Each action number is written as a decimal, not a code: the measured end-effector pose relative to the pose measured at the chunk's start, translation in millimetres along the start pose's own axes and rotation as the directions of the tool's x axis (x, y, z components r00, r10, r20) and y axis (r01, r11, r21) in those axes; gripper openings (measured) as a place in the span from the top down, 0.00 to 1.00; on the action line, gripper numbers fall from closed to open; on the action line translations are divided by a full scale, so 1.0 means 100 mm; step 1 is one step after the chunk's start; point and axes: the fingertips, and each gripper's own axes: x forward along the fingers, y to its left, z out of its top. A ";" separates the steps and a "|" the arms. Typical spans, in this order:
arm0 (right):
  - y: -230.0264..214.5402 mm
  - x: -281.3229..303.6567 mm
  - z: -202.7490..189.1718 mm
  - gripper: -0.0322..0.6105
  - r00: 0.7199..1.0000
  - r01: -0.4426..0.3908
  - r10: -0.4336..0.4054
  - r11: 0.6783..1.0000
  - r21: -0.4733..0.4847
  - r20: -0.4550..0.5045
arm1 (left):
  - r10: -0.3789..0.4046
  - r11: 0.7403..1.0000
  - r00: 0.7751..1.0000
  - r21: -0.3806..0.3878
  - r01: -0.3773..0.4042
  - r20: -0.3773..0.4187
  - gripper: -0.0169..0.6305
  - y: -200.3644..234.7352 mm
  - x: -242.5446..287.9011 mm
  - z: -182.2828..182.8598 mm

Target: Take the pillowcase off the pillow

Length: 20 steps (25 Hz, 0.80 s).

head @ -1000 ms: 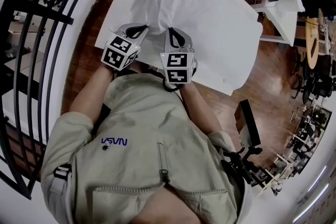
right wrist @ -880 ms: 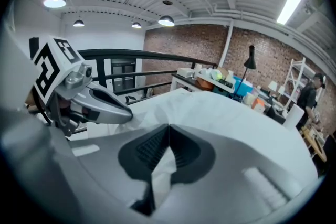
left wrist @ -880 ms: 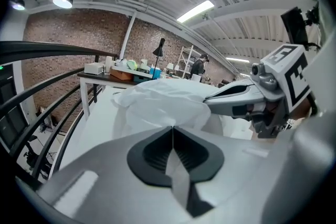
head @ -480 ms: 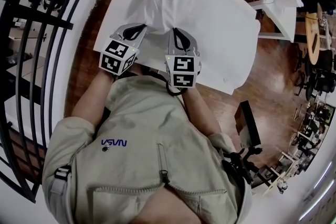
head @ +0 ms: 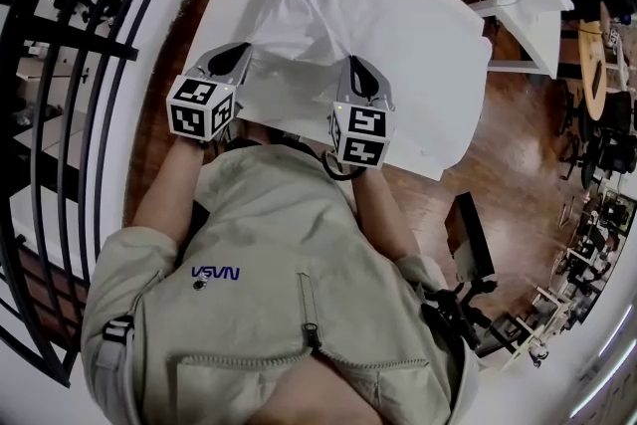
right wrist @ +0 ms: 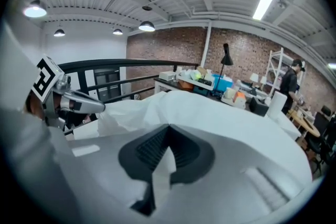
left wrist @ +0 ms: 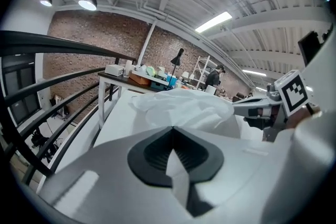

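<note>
Pillowcase (head: 317,7), white and crumpled, is seen lying lengthwise on a white table (head: 438,65), bunched at the far end and spread wide toward the person at the near edge. Its near edge is held at two spots well apart. The left gripper (head: 231,57) is clamped on the left part and the right gripper (head: 358,75) on the right part. In each gripper view the jaws are seen pressed together on a thin fold of the white cloth. The pillow cannot be told apart from the case. A black railing (head: 75,65) is seen left of the table.
</note>
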 end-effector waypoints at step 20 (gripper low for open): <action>-0.51 0.05 -0.43 0.94 0.993 0.096 -0.077 0.971 0.217 -0.091 | 0.049 0.992 0.992 -0.111 -0.062 -0.112 0.96 0.22 0.21 -0.56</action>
